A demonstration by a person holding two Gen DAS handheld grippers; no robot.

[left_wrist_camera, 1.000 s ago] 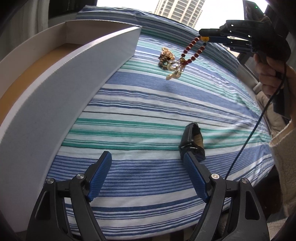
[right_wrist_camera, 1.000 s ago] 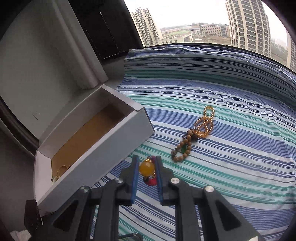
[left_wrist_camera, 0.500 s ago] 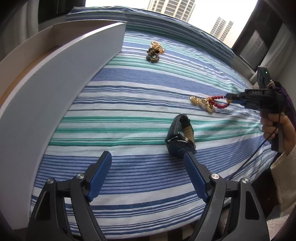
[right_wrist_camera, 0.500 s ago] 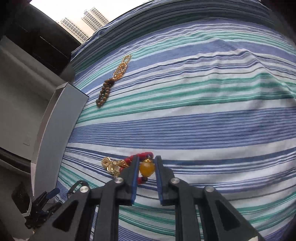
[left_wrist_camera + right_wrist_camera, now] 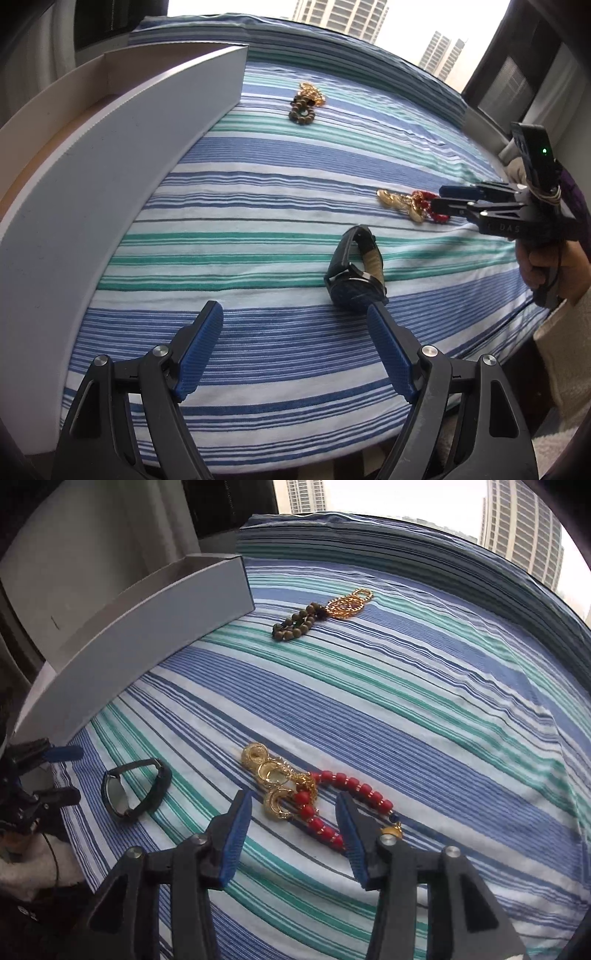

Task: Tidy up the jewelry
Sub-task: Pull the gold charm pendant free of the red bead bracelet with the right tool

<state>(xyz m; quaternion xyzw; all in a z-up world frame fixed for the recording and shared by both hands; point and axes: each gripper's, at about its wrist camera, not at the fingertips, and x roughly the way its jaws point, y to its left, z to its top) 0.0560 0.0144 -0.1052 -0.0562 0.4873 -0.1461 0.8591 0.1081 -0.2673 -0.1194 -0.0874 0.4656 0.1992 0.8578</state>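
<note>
Lowered from beside the white cardboard box [image 5: 155, 620], the red bead bracelet with gold charms [image 5: 314, 794] is now lying near the striped bedspread's [image 5: 424, 701] front edge; the right gripper [image 5: 293, 827] is opening, pads clear of it. The left gripper [image 5: 295, 354] is hovering spread and empty beside the black leather-strap watch [image 5: 356, 273]. Brown bead bracelet [image 5: 295, 626] and gold chain [image 5: 351, 603] are lying unboxed by the box corner, so sorting looks barely begun.

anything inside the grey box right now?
Can't confirm. The left wrist view shows only a strip of the grey box's tan floor and white inner walls; its near wall hides the rest. In the right wrist view the interior is hidden entirely.

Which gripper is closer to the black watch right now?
Left. The left gripper has one fingertip beside the black watch; the right gripper, jaws opening, straddles the red bead bracelet, farther away.
</note>
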